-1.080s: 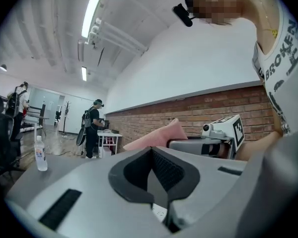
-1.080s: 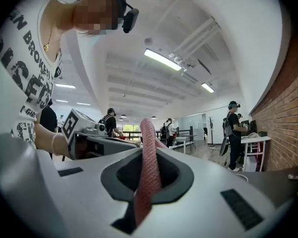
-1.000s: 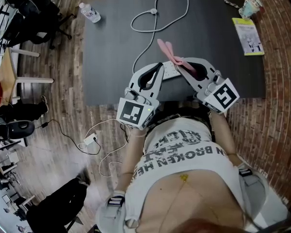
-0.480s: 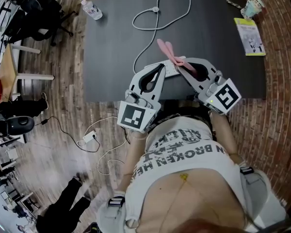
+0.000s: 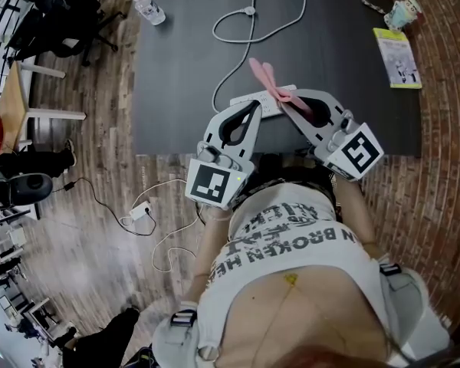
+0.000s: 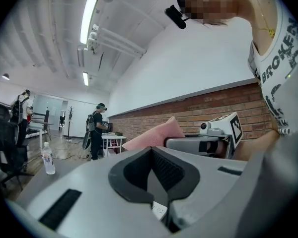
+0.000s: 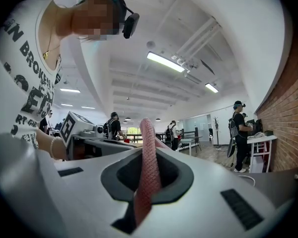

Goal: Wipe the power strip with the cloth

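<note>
Cloth (image 5: 267, 79) was pink w/ fine mesh weave; power strip (image 5: 244, 98) & cord (image 5: 245, 21) white; table (image 5: 176, 90) dark grey; left hand-held gripper (image 5: 253, 107) & right hand-held gripper (image 5: 289, 103) light grey, black pads; marker cubes (image 5: 212, 182) black-&-white squares; booklet (image 5: 398, 57) yellow-green.

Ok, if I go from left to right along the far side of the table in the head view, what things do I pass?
Water bottle → white cable → cup
</note>
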The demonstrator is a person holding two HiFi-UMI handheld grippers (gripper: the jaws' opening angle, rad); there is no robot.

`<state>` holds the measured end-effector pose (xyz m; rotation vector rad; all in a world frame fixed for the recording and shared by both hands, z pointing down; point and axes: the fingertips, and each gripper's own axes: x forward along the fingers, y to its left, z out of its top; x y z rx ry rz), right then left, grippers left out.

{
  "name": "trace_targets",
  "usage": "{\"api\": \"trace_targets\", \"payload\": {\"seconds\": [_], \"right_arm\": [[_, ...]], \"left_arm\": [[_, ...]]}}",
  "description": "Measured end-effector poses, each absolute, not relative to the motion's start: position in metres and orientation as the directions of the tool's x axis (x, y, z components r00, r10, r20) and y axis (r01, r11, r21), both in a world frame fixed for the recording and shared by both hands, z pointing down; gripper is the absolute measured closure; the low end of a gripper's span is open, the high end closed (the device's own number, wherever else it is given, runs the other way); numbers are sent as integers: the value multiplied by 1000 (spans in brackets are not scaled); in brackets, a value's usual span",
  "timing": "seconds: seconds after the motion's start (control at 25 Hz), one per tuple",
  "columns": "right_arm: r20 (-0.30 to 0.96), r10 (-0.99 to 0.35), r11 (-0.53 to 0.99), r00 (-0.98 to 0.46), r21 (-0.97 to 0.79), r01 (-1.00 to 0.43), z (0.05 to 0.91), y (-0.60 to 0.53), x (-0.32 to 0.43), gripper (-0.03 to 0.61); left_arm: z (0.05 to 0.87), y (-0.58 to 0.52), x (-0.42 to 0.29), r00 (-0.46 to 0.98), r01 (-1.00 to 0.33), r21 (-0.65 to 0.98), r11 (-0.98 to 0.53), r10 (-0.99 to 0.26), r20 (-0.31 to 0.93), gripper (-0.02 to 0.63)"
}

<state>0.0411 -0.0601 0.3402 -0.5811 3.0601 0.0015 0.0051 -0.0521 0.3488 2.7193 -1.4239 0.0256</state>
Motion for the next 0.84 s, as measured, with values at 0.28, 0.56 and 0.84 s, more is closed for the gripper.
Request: {"api": "trace_targets", "payload": {"seconds": [0.28,0.56,0.84], "right_arm": [[-23,-360,933,-933,0,-361,338,-53,37,563],[0,-359,933,-933,19,-359,342,-47,35,563],[-4,-366,931,-931,6,-366,342,-47,36,563]], "left_arm": [[347,-47,0,562,-827,49,-560,-825,56,606],[349,-43,1,566,-824,55,-564,-822,56,606],[348,-42,2,567,-824,51,-564,-822,55,606]]}}
